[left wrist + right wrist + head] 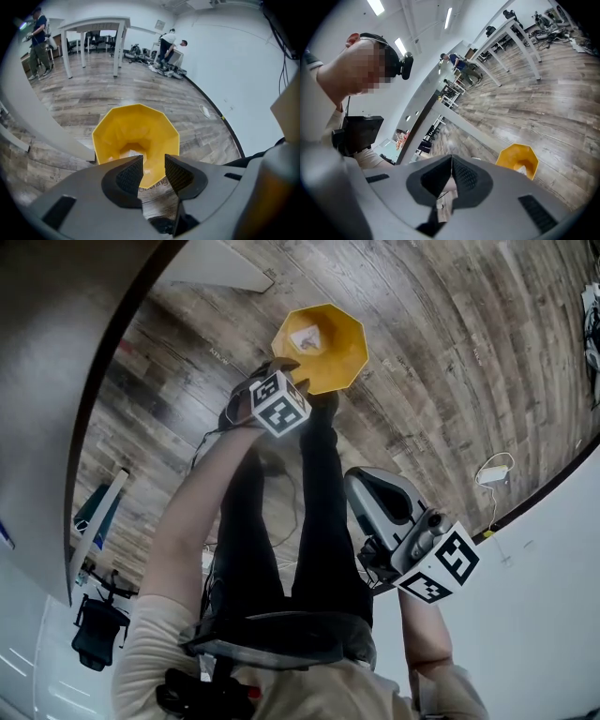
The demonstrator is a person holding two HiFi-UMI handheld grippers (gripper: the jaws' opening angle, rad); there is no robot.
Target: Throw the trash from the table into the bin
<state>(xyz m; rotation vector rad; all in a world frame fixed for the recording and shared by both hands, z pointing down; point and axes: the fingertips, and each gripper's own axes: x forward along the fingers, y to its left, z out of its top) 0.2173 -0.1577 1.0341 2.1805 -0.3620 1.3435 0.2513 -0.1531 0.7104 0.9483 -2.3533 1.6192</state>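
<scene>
Bin (pixel 136 136) sits below the left tool (pixel 153 173), released and empty; right tool (pixel 451 180) clenched on nothing; a careless swing could tip the bin.

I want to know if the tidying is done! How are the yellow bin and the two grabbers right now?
Yellow bin: upright on the floor, open-topped, with a pale scrap inside.
Left gripper: jaws apart, nothing between them, above the bin.
Right gripper: jaws shut, holding nothing.
</scene>
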